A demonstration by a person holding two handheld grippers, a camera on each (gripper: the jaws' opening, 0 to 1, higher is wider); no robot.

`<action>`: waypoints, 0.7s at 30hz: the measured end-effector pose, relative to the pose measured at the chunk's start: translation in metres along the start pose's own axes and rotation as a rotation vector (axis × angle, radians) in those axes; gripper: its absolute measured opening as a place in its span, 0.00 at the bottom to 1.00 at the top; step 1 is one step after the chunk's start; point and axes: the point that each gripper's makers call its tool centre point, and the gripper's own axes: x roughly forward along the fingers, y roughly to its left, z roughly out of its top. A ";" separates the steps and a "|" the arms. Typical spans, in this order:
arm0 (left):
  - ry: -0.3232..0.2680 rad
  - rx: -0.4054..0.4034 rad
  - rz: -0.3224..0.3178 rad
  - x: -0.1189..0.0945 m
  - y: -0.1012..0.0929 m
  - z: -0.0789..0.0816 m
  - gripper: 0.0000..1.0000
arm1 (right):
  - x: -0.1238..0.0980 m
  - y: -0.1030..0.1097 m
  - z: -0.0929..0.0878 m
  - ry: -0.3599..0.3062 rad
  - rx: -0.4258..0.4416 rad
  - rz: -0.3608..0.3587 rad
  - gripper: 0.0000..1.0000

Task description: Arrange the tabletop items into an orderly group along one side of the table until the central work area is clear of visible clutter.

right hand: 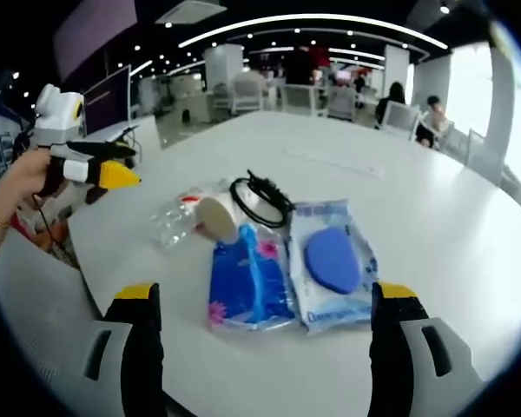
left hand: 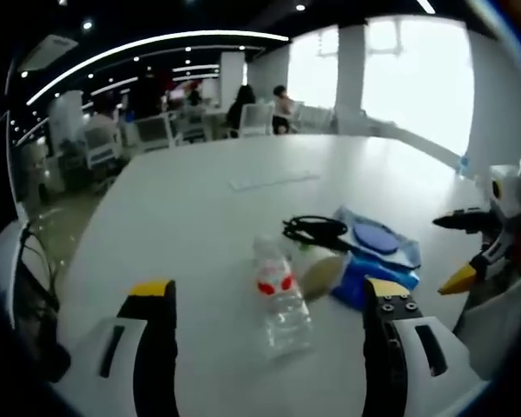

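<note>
Water bottle (left hand: 280, 300) lies on its side on the table (left hand: 200, 208), dead ahead between spread jaws of empty left gripper (left hand: 269, 300), long axis pointing away; right gripper (right hand: 265, 304) likewise spread, fronting the tissue packs (right hand: 291, 269)

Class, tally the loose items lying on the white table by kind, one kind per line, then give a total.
Plastic bottle: 1
Paper cup: 1
Black cable: 1
Tissue packs: 2, a blue floral pack and a wipes pack
Total: 5
</note>
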 end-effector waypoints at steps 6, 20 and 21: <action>0.026 -0.003 0.012 0.012 -0.003 -0.002 0.80 | -0.001 -0.001 0.000 -0.004 0.002 -0.006 1.00; 0.074 -0.012 0.052 0.042 0.003 -0.001 0.69 | -0.001 -0.006 -0.004 0.011 0.009 -0.017 1.00; 0.076 -0.025 0.056 0.043 0.004 -0.001 0.66 | -0.001 -0.007 -0.004 0.012 0.010 -0.018 1.00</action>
